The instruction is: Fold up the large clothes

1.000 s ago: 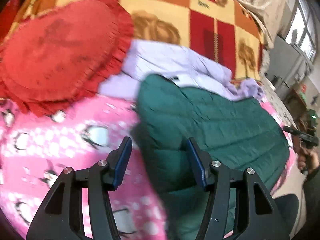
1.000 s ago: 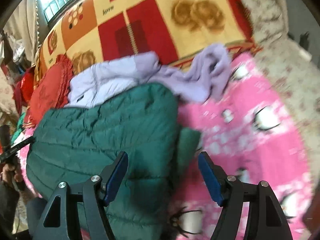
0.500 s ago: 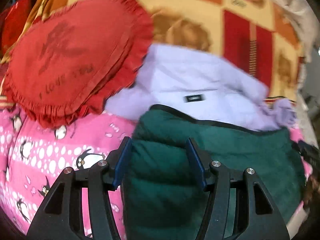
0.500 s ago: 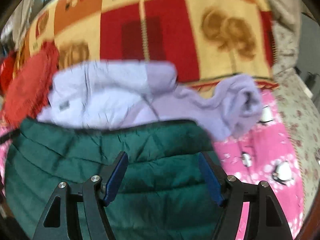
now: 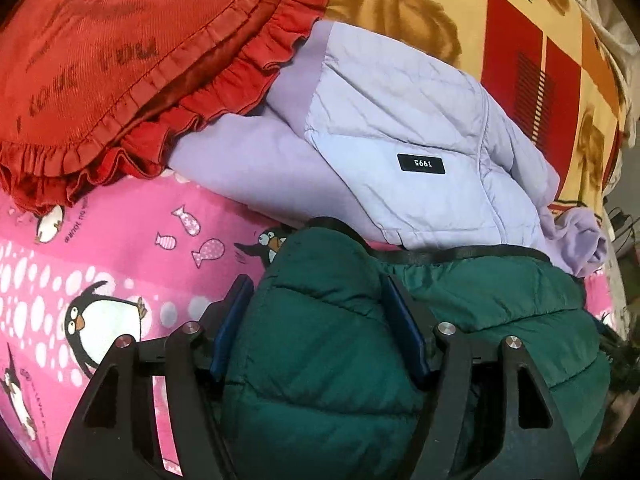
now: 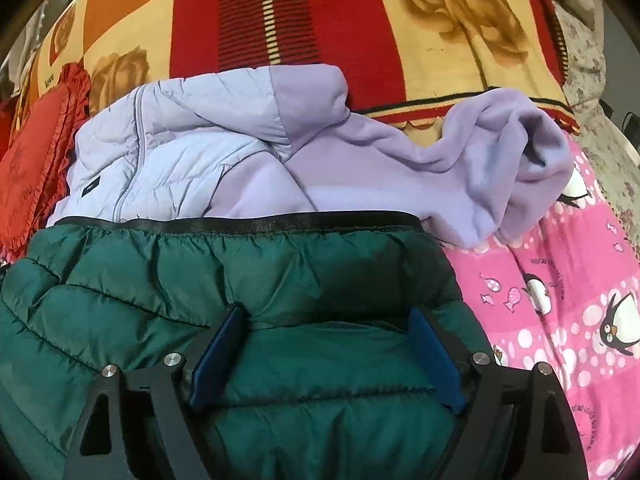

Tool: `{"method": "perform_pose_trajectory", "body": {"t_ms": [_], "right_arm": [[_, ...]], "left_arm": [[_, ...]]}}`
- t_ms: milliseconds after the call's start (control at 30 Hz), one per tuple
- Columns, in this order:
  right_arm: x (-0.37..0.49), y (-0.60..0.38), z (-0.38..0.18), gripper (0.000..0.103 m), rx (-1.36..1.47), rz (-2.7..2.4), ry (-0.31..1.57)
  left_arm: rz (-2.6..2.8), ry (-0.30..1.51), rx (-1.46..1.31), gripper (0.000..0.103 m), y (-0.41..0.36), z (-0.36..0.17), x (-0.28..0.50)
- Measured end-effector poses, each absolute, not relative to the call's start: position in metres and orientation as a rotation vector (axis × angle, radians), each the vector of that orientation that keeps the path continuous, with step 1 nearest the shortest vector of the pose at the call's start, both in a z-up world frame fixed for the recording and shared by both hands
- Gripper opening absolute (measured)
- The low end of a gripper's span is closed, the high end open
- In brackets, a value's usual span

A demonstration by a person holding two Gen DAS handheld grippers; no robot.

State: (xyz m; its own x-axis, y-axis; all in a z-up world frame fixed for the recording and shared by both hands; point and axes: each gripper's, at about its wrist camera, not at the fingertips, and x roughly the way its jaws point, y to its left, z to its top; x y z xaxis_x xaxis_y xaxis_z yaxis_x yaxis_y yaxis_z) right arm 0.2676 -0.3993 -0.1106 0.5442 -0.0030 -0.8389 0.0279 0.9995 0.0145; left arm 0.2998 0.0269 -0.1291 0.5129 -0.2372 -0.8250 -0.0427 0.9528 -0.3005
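Note:
A dark green puffer jacket [image 5: 472, 312] lies on the pink penguin sheet [image 5: 120, 256], its black-trimmed edge toward a lilac jacket [image 5: 400, 128]. My left gripper [image 5: 318, 292] is open, its blue pads straddling the green jacket's left corner, pressed into the padding. In the right wrist view the green jacket [image 6: 240, 272] fills the lower half. My right gripper [image 6: 326, 320] is open, wide apart, resting on the jacket just behind its trimmed edge. The lilac jacket [image 6: 192, 148] lies crumpled beyond it, a sleeve trailing right.
A red frilled heart cushion [image 5: 120, 48] sits at the far left, touching the lilac jacket; it also shows in the right wrist view [image 6: 36, 148]. A red, orange and cream checked blanket [image 6: 360, 20] covers the back. Pink sheet [image 6: 568, 300] lies bare at right.
Both grippers have moved forward and down onto the green jacket, toward its black-trimmed edge. The jacket now fills the space between both pairs of fingers. Jaws stay open.

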Motion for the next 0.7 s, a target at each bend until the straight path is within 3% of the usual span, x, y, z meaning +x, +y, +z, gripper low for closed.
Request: {"method": "perform_pose_trajectory", "body": {"t_ms": [133,300,400,567,633,700], "right_arm": [[0.270,-0.396,-0.102,0.083,0.005,-0.033,1.027],[0.223,-0.381,-0.039,0.083,0.067,-0.044,0.879],[0.186,-0.353,-0.021,0.085,0.125,0.065,0.854],[0.141,-0.306,-0.050,0.093,0.043,0.107,0.898],[0.137,-0.302,-0.076,0.103,0.034,0.091,0.929],[0.128,-0.306,-0.087,0.103,0.066,0.075,0.864]], "left_arm": [[-0.116,1.038,-0.327,0.068,0.038,-0.115,0.298],[-0.162,0.848,-0.224,0.068,0.025,-0.033,0.244],[-0.246,0.826,-0.158,0.068,-0.006,-0.011,0.204],[-0.234,0.906,-0.082,0.068,-0.049,-0.047,0.167],[-0.198,0.921,-0.049,0.076,-0.061,-0.071,0.159],[-0.169,0.842,0.022,0.079,-0.071,-0.076,0.148]]}}
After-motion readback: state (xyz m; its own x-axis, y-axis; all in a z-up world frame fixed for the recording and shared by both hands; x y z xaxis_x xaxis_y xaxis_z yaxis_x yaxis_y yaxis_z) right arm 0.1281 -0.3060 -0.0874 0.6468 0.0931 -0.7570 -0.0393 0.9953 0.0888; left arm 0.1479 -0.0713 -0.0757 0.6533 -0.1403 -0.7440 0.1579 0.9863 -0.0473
